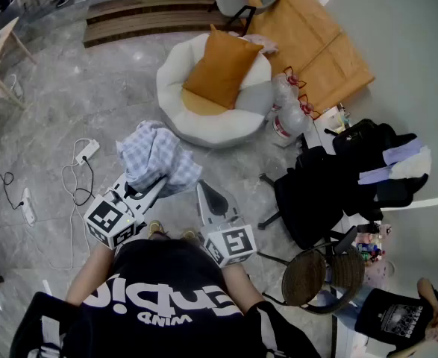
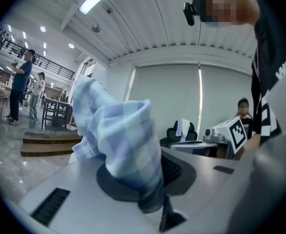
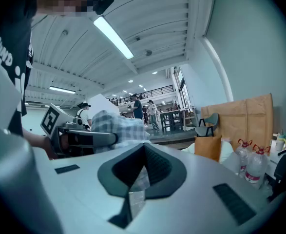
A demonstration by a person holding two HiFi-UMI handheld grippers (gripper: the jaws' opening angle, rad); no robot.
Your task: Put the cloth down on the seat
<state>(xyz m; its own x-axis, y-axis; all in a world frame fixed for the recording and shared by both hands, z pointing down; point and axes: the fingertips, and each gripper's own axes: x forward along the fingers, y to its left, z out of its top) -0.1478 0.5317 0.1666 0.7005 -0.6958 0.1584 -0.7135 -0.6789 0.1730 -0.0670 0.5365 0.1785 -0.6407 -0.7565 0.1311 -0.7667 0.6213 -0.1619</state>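
The round white floor seat bears an orange pillow. Near it, on the person's side, the checked cloth hangs bunched. It looks light and limp, so one pinched fold should be grip enough. The left gripper pinches it there. The right gripper seems pressed together, empty.

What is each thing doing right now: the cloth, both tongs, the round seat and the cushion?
checked cloth: bunched up, held off the floor.
left tongs: shut on the checked cloth.
right tongs: look shut, nothing in them.
round white seat: on the floor, no cloth on it yet.
orange cushion: lying on the round white seat.
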